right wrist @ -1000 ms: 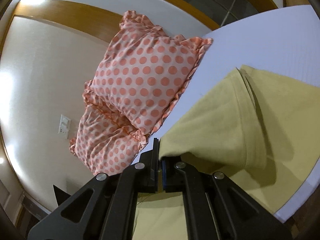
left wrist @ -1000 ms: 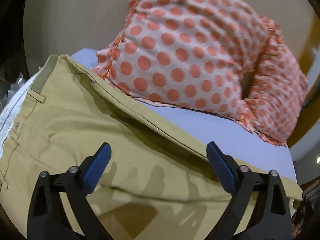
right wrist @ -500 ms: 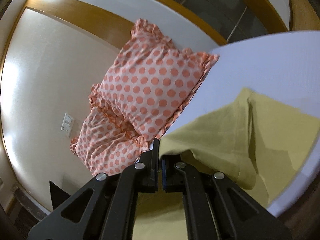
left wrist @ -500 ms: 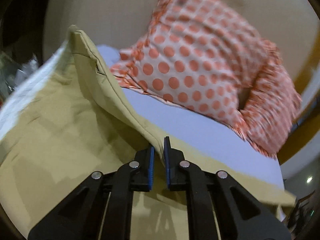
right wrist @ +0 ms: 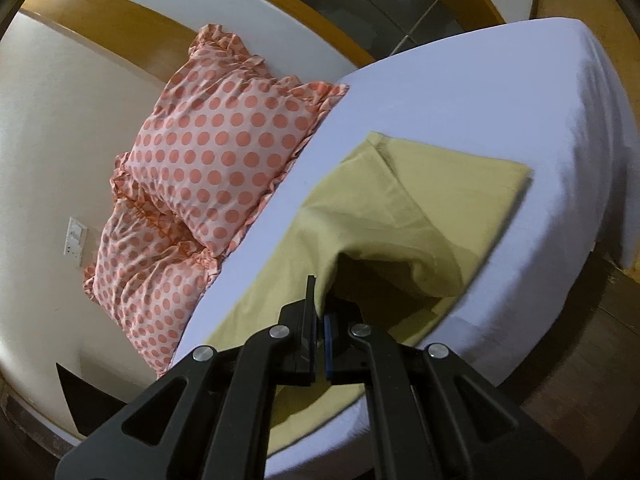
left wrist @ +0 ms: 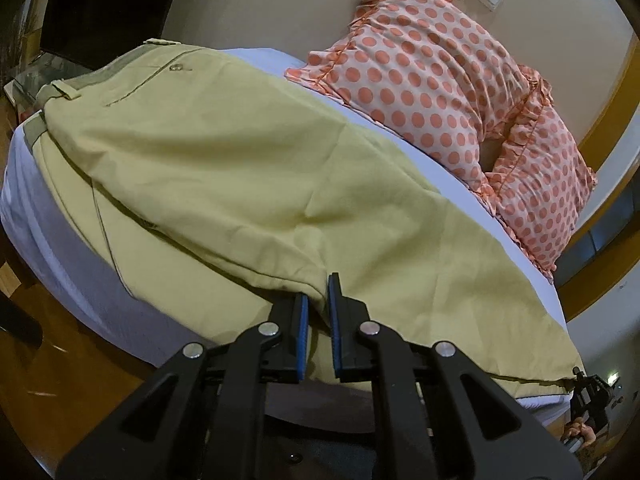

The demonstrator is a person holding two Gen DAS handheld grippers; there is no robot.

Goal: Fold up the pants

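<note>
Khaki pants (left wrist: 248,168) lie across the white bed (left wrist: 44,256), waistband with a button at the far left. My left gripper (left wrist: 317,300) is shut on a fold of the pants near the bed's front edge. In the right wrist view the pants (right wrist: 400,208) show their leg end lying flat. My right gripper (right wrist: 319,300) is shut on a lifted fold of the pants, holding it above the bed (right wrist: 480,100).
Two pink pillows with orange dots (left wrist: 440,72) (right wrist: 212,152) lean against the wall at the head of the bed. Wooden floor (left wrist: 80,368) lies below the bed's near edge. A wall socket (right wrist: 76,236) is beside the pillows.
My left gripper has shut on the pants and pulled the upper layer over toward the front edge. My right gripper has stayed shut and drawn its fold the same way.
</note>
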